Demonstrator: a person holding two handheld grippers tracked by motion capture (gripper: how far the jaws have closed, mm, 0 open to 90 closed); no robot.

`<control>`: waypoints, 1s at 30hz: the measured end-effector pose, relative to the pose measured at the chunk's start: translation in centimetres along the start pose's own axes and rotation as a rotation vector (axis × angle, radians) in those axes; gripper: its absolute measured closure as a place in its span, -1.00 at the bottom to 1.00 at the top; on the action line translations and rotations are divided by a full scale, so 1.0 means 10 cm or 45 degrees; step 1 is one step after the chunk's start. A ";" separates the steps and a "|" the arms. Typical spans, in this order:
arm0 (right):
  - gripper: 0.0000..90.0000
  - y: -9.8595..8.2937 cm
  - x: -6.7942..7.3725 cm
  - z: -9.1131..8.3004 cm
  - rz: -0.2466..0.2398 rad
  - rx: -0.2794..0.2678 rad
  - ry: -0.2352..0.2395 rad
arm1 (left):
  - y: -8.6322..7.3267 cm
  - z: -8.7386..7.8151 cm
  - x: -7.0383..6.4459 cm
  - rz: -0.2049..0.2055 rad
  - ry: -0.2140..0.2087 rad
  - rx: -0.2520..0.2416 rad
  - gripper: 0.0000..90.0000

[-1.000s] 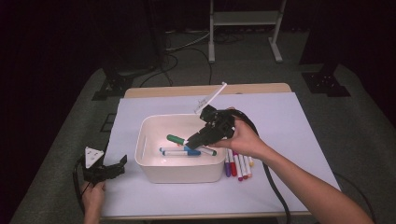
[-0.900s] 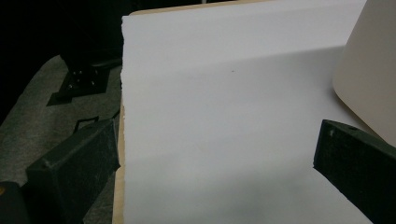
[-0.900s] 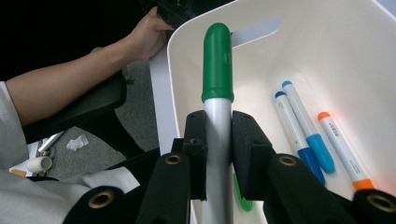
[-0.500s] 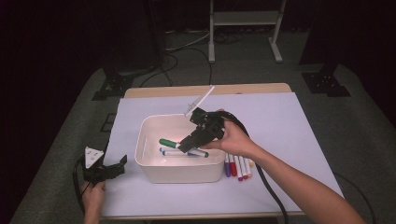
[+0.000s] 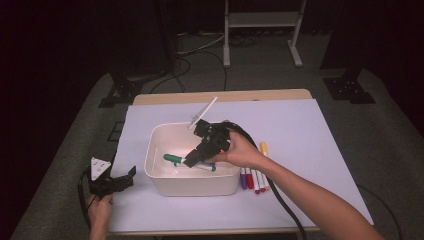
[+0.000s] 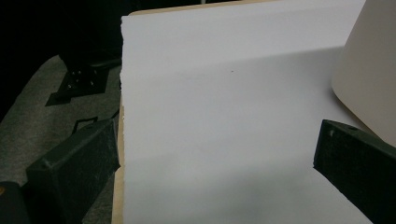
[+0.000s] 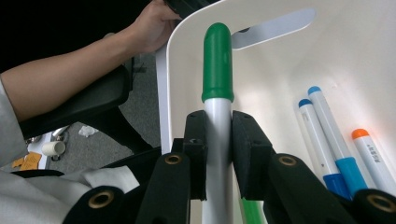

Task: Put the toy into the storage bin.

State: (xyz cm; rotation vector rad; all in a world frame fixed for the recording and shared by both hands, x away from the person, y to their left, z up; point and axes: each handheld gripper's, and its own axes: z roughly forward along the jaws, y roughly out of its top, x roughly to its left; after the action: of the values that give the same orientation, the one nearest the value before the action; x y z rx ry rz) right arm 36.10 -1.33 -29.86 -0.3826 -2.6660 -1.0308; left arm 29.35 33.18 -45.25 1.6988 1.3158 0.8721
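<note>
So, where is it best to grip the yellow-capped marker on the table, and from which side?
Grip the yellow-capped marker on the bare part of its barrel behind the cap, coming from straight above. It lies flat at the right end of the marker row, so probably only its right side is free.

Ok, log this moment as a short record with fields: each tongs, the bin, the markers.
right tongs: shut on the green-capped marker, inside the white bin
left tongs: open, nothing between them, low over the white sheet left of the bin
in the bin: two blue-capped markers, one orange-capped marker
on the table: row of markers right of the bin
</note>
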 end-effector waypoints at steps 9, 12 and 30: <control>0.68 0.01 -0.08 0.17 0.007 0.047 0.017 | 0.00 0.00 0.00 -0.001 0.000 0.001 -1.00; 0.68 0.01 -0.11 0.21 0.004 0.059 0.015 | 0.00 0.00 0.00 -0.001 -0.001 0.002 -1.00; 0.68 0.02 -0.19 0.51 -0.004 0.168 0.025 | 0.00 0.00 0.01 -0.007 -0.003 -0.006 -1.00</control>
State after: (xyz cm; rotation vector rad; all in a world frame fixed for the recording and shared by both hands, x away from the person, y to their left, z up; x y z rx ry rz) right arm 37.21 1.97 -34.00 -0.3391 -2.6991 -0.8494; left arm 29.38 33.25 -45.27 1.6913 1.3149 0.8694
